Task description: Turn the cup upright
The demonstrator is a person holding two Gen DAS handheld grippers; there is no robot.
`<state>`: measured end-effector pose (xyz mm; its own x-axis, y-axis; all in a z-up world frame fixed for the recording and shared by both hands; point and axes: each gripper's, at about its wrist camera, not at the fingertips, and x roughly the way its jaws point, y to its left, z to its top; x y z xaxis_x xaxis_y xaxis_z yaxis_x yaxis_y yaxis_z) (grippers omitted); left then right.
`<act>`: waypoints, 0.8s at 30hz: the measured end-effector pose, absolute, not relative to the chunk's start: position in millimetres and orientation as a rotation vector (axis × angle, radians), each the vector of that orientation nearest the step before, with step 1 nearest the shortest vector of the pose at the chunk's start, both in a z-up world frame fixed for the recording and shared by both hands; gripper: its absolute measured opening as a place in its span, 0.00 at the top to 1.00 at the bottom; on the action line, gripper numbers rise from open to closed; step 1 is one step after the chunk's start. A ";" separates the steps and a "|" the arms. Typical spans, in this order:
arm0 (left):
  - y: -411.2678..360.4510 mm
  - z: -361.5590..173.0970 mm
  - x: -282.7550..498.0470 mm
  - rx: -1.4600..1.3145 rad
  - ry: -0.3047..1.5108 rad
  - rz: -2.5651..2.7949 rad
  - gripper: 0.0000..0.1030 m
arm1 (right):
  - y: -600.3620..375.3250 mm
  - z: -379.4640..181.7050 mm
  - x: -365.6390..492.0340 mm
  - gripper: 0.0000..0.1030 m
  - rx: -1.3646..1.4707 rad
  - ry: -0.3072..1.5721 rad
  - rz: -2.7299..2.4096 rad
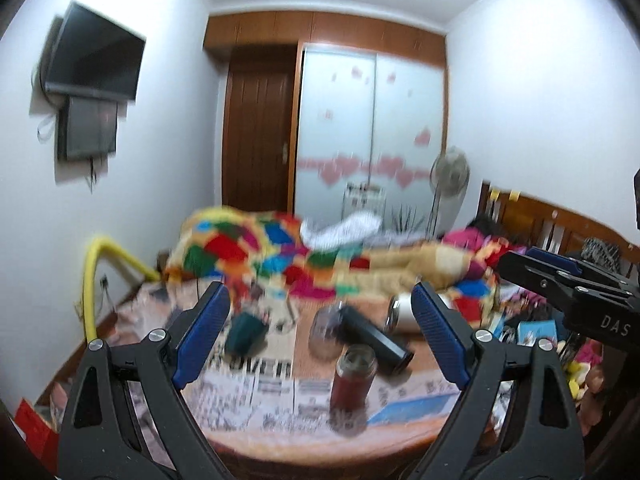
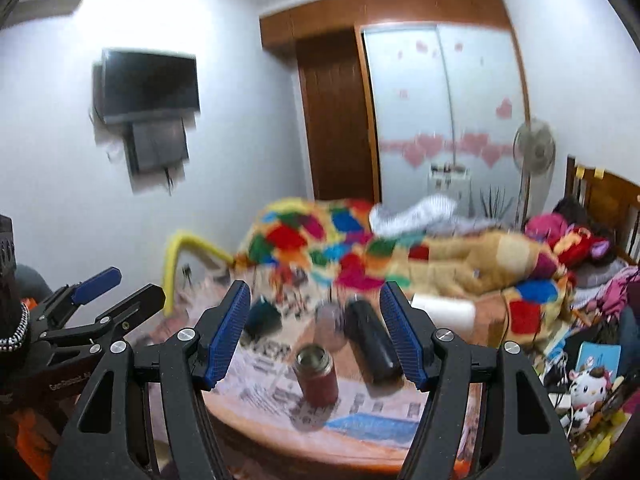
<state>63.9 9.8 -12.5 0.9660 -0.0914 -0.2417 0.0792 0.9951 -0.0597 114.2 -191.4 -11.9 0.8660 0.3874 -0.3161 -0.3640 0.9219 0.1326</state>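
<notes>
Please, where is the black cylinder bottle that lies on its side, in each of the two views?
Left wrist view: the black cylindrical bottle lies centre-right on the table, between the open left gripper fingers.
Right wrist view: it lies right of centre, beside the right finger of the open right gripper.
Shared landmark: the upright red metal flask stands just in front of it.

We note each gripper: left gripper (image 1: 320,336) and right gripper (image 2: 316,334) have black frames, ribbed blue pads (image 1: 202,338), silver screws (image 1: 157,335); white "DAS" lettering.
</notes>
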 end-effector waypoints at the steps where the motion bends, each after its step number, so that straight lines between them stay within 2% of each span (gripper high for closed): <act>1: 8.0 -7.1 58.0 -0.047 0.226 -0.088 0.11 | -193.6 -5.4 105.4 0.38 0.075 0.313 0.392; 3: 5.4 3.4 42.5 -0.044 0.181 -0.093 0.10 | -196.0 2.3 92.1 0.36 0.079 0.267 0.390; 6: 3.4 12.5 25.9 -0.046 0.137 -0.091 0.10 | -197.1 7.5 76.4 0.26 0.087 0.210 0.386; 10: 1.7 14.8 8.9 -0.043 0.094 -0.085 0.01 | -195.7 5.4 68.5 0.17 0.073 0.171 0.357; 14: -0.6 11.1 1.1 -0.039 0.101 -0.062 0.00 | -195.7 0.4 61.8 0.00 0.057 0.163 0.312; 24: 2.2 6.3 -7.9 -0.054 0.126 -0.031 0.00 | -198.1 -7.5 53.8 0.00 0.029 0.190 0.305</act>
